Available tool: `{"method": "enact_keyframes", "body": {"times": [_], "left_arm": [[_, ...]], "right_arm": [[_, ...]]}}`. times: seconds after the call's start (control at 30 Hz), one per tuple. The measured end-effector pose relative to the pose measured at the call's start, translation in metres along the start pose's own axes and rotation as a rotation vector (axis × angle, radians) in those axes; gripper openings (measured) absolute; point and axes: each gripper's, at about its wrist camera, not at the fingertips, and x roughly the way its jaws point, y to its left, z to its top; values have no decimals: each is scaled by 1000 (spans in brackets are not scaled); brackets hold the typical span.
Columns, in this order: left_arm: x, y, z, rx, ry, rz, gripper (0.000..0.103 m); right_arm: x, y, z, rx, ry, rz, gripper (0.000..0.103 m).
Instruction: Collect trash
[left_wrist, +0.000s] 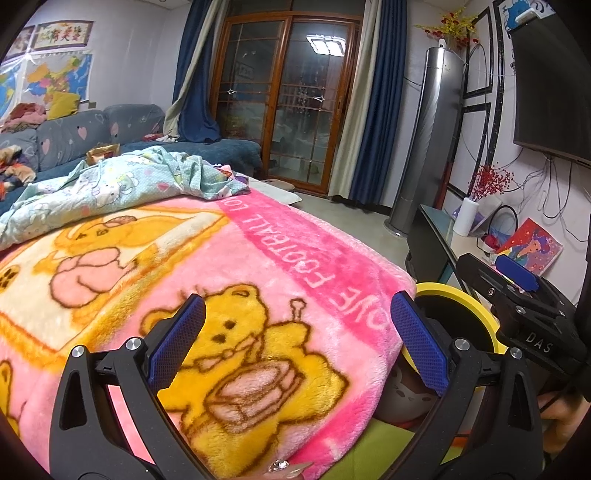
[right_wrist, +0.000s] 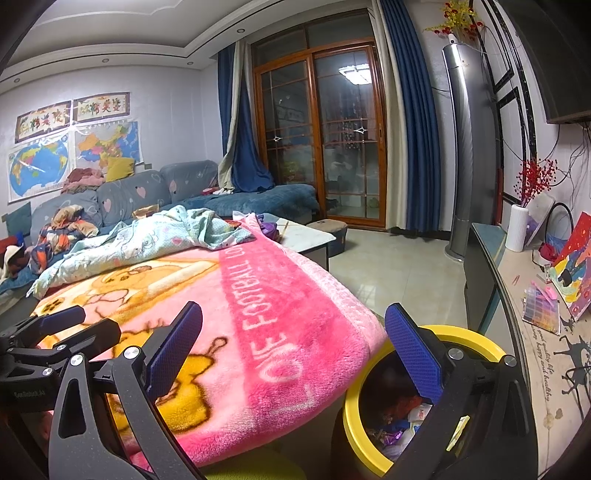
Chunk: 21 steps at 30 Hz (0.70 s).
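Observation:
A yellow-rimmed trash bin (right_wrist: 352, 424) stands on the floor at the right corner of a table covered by a pink bear blanket (right_wrist: 258, 332). Wrappers and other trash (right_wrist: 402, 424) lie inside the bin. My right gripper (right_wrist: 293, 345) is open and empty, its right finger over the bin's mouth. My left gripper (left_wrist: 297, 339) is open and empty above the blanket's near corner. The bin's rim (left_wrist: 476, 310) shows behind its right finger. The right gripper (left_wrist: 517, 291) also shows at the right of the left wrist view.
A light blue cartoon quilt (right_wrist: 147, 240) is bunched at the far end of the table. A blue sofa (right_wrist: 155, 192) with piled clothes lies behind. A long side counter (right_wrist: 535, 332) with paintings and a white vase (right_wrist: 517, 229) runs along the right. Tiled floor (right_wrist: 399, 273) lies beyond the bin.

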Motion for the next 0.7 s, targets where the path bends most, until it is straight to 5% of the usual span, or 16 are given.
{"method": "enact_keyframes", "body": {"times": [0.47, 0.57, 0.7], "left_arm": [[1, 15, 3, -55, 22, 27, 92], [-5, 32, 9, -110, 11, 54, 92], [-39, 87, 15, -228, -23, 170, 92]], "right_arm": [[4, 6, -2, -23, 0, 29, 96], [7, 16, 3, -30, 14, 123, 96], [10, 66, 20, -121, 29, 374, 96]]}}
